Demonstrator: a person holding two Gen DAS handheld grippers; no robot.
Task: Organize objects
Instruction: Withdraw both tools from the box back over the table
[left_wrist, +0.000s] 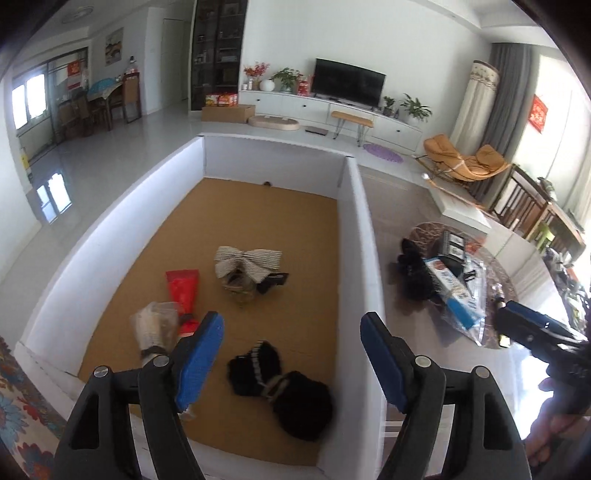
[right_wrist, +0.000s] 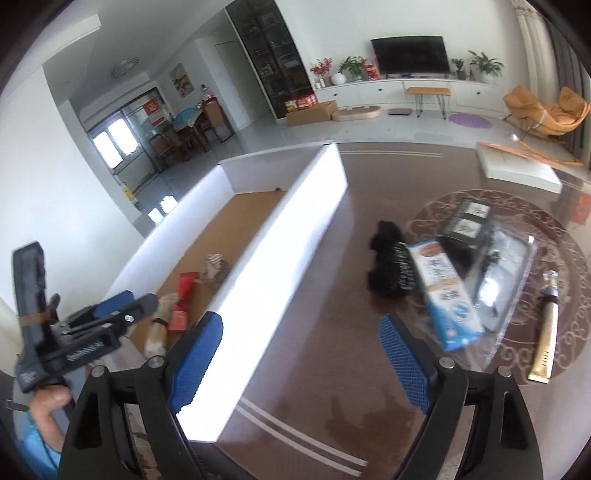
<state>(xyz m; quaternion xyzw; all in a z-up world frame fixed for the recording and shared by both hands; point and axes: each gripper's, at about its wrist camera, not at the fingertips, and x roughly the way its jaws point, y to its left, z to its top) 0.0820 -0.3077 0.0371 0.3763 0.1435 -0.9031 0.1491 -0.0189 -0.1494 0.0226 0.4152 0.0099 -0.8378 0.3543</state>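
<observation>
Left wrist view: black furry bow (left_wrist: 280, 391) lies inside white box (left_wrist: 364, 236); both claws released, empty.

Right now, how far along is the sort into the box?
Done: red tube, striped bow, clear packet and black fluffy clip lie in the white box. In hand: nothing; both grippers open. Left on the table: black clip, blue-white carton, gold tube.

Left gripper (left_wrist: 291, 362): black plastic linkage arms, silver pivot screws, blue ribbed finger pads (left_wrist: 199, 363). Right gripper (right_wrist: 301, 365): identical build. A bare-skinned hand (right_wrist: 48, 410) with a light blue sleeve (right_wrist: 37, 446) grips the black handle.
</observation>
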